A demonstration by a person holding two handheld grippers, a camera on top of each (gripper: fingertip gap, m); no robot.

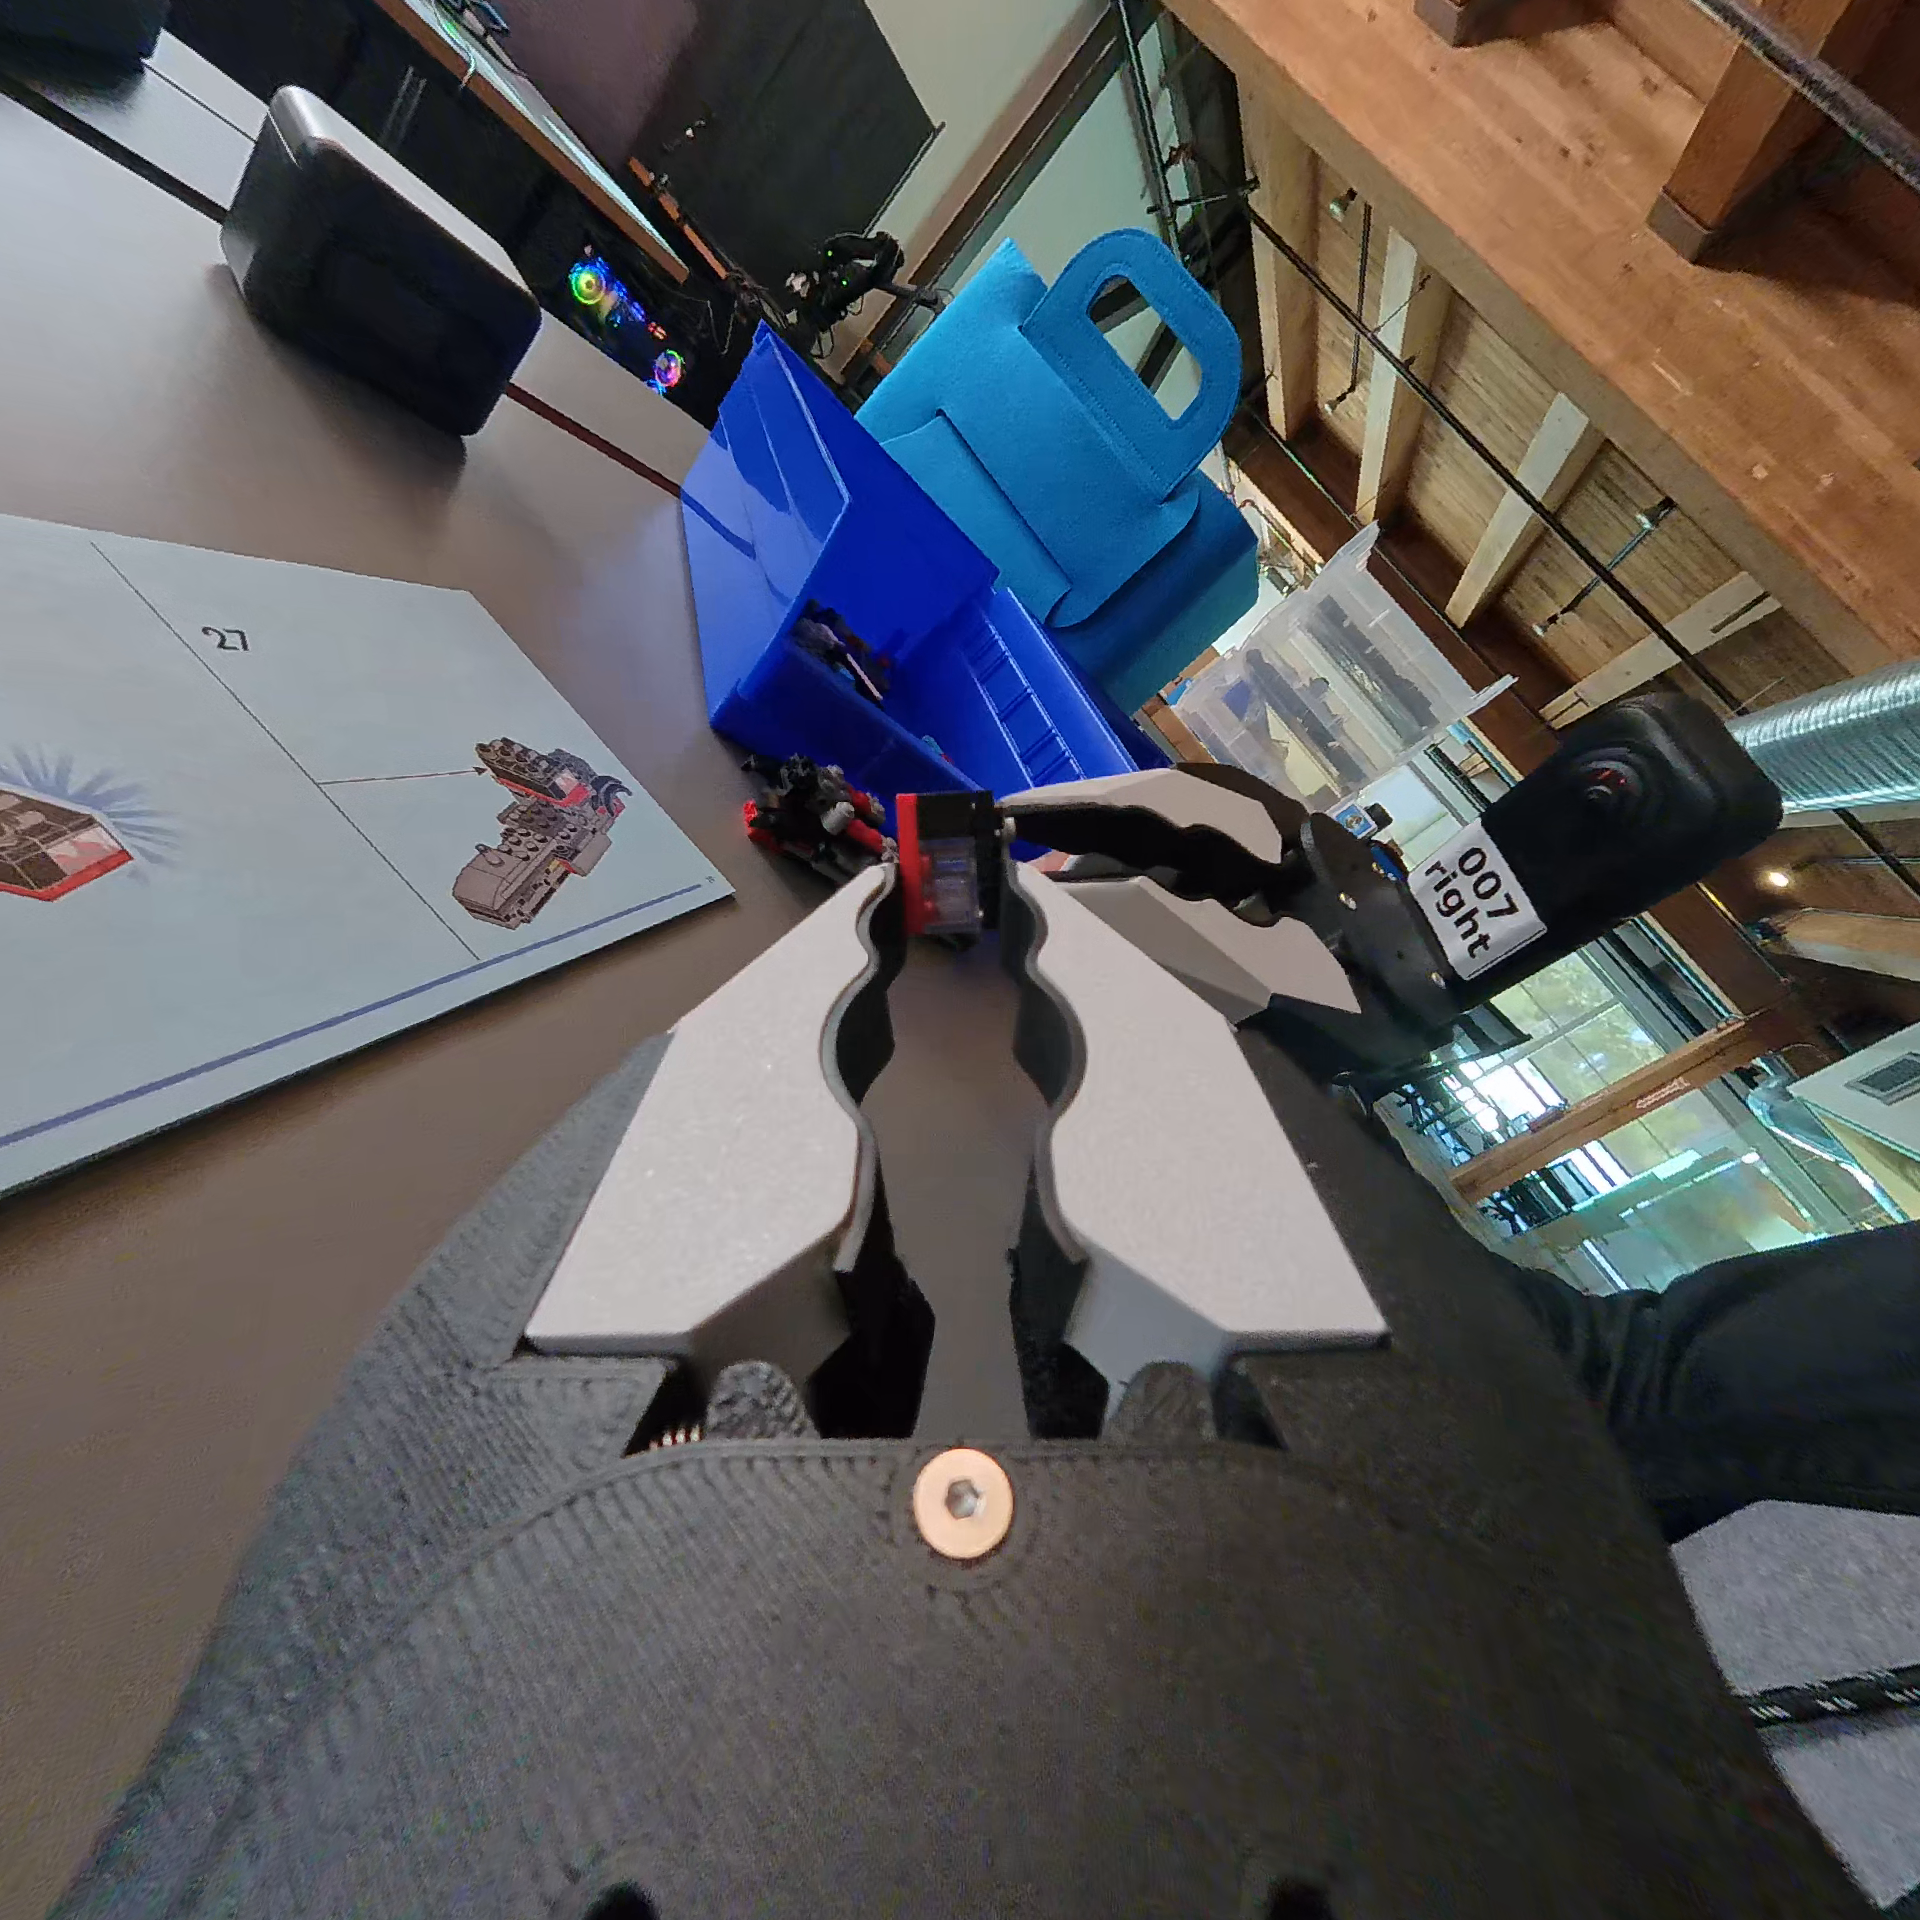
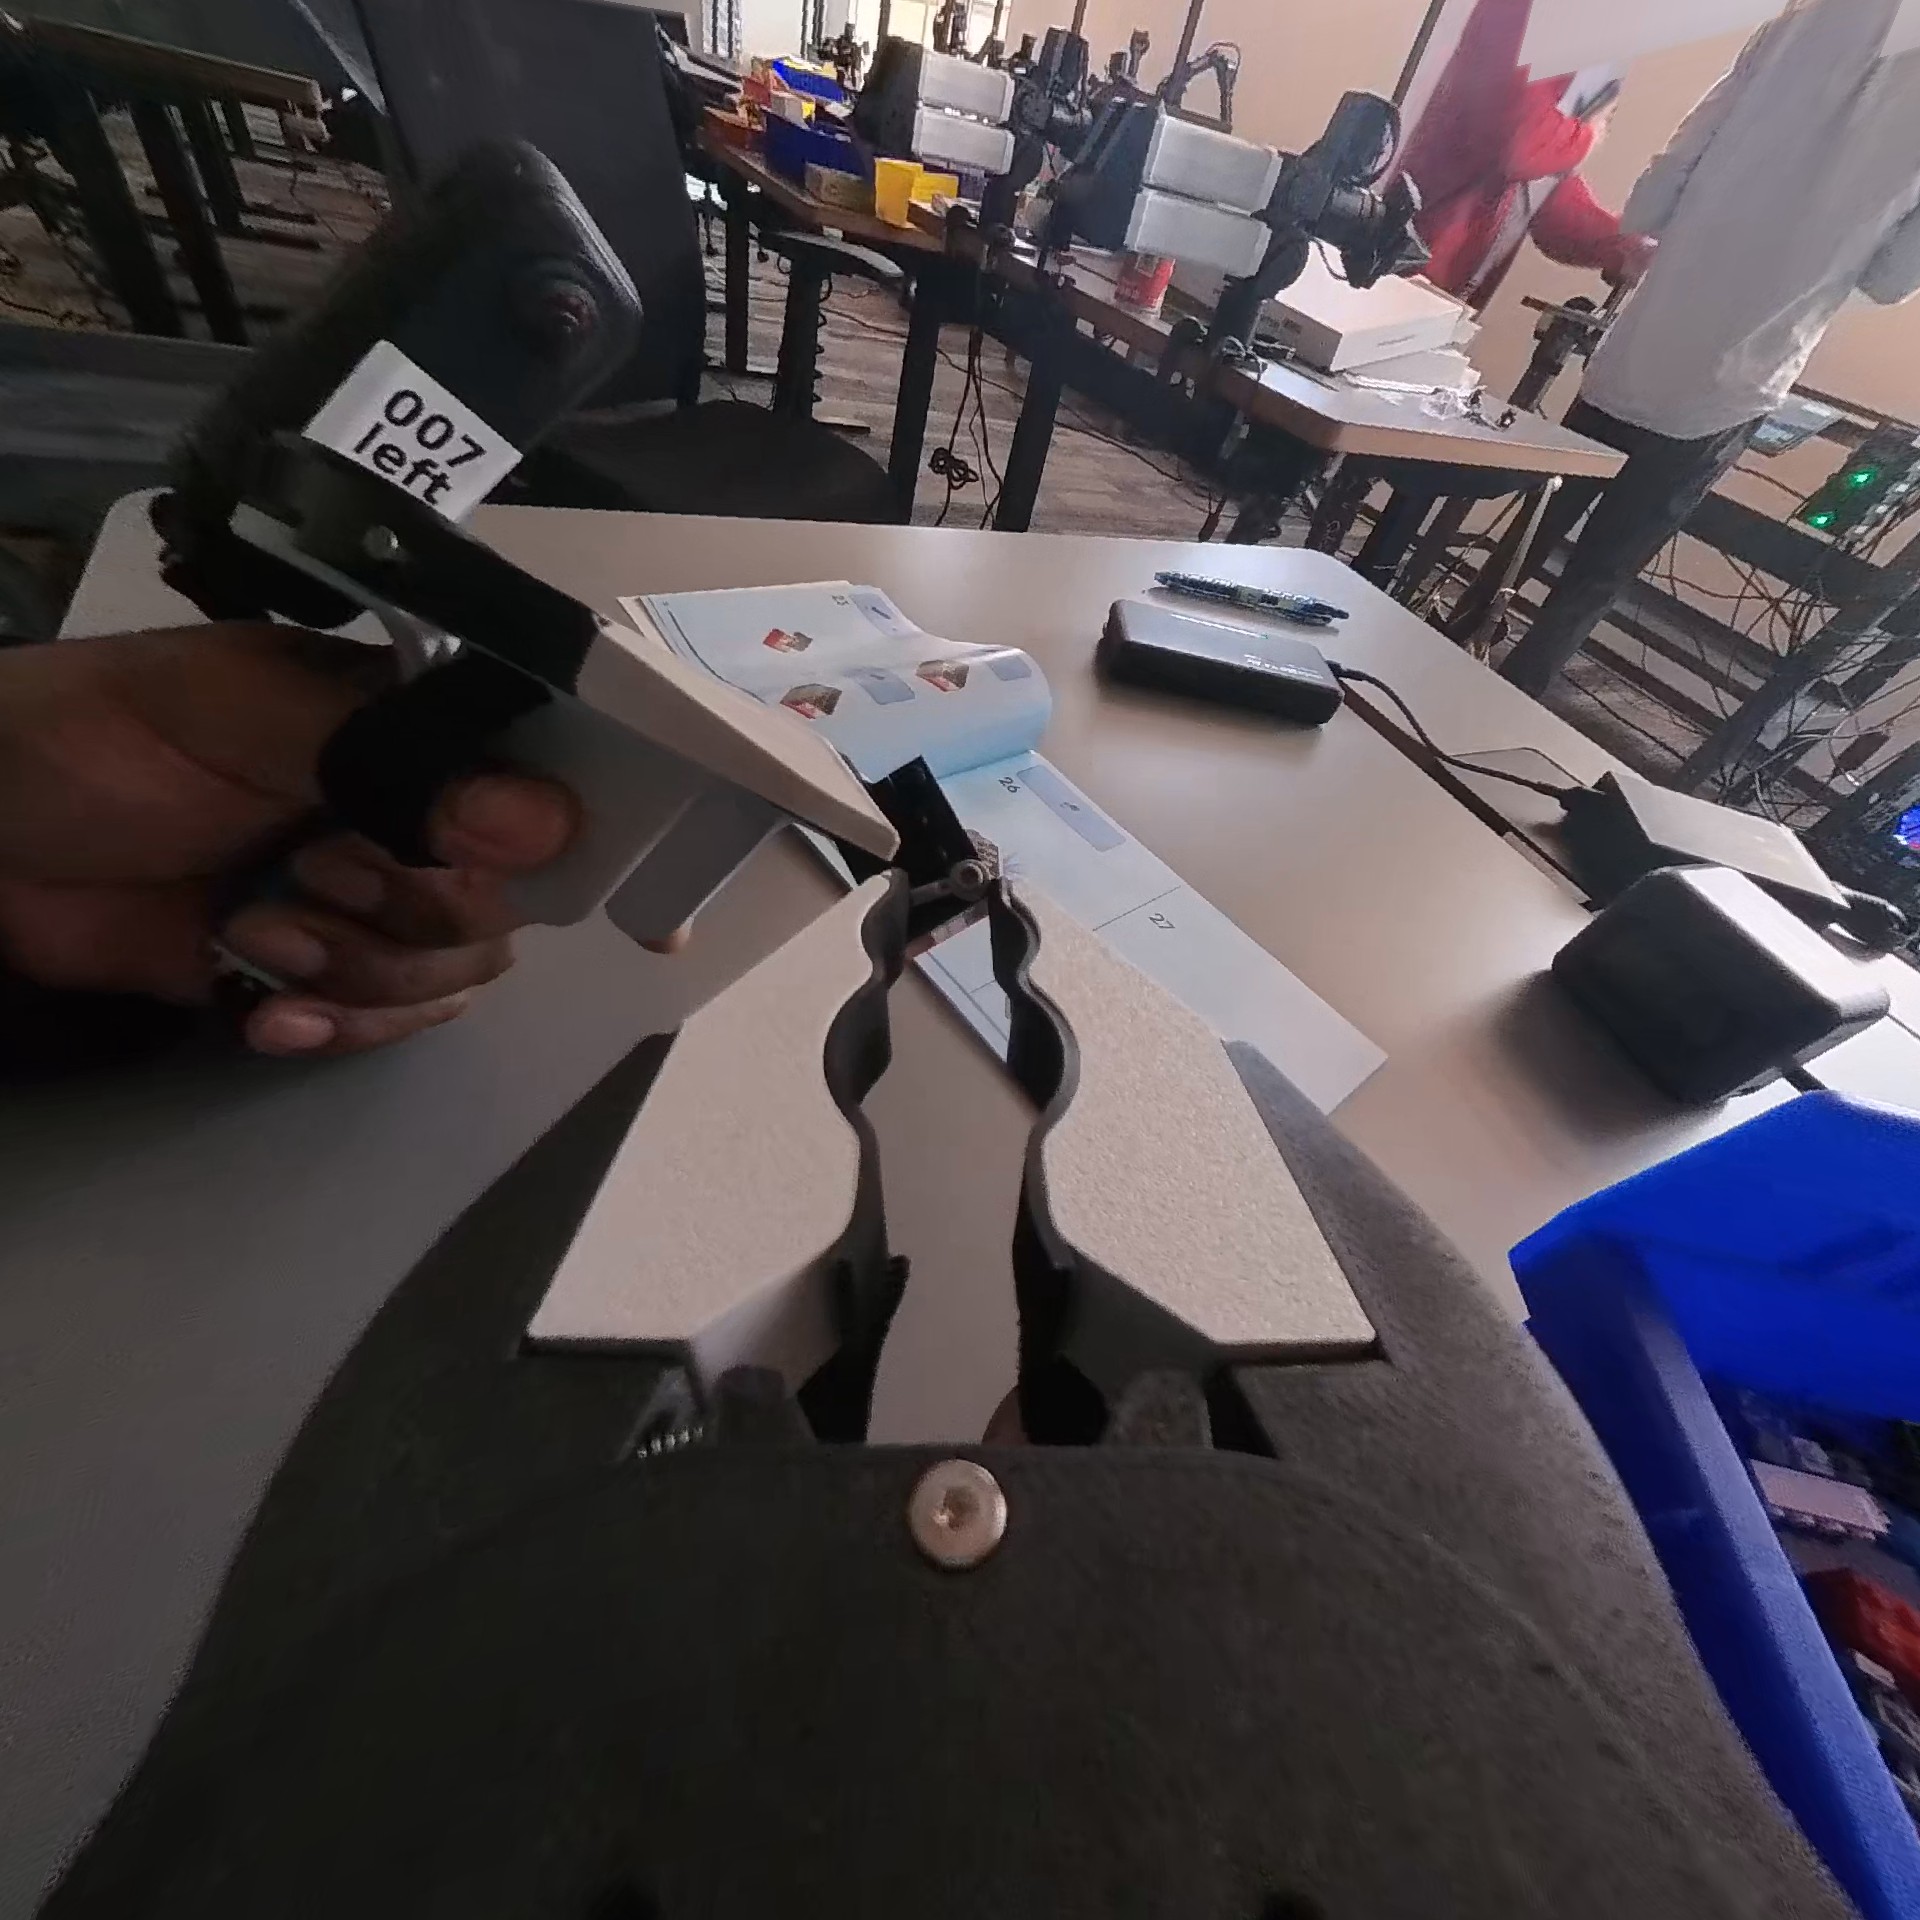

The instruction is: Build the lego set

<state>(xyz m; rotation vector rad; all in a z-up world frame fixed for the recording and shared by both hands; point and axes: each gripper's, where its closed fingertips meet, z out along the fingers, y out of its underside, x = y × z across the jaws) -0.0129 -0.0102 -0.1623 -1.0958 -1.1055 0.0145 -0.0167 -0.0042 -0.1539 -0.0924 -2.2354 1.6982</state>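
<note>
Left gripper [image 1: 943, 894] is clamped on a small red/black lego sub-assembly [image 1: 948, 868] held above the table [image 1: 312, 1299] w/ long axis upright, while right gripper [image 2: 948, 902], nearly closed, pinches a small grey piece [image 2: 961, 878] at its top edge, instruction booklet [image 1: 312, 831] lying open alongside.

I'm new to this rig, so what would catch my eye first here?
The left gripper pinches a small red and black lego piece at centre, with the right gripper meeting it from the right. Left lies the open instruction booklet; behind stands a bright blue bin.
</note>
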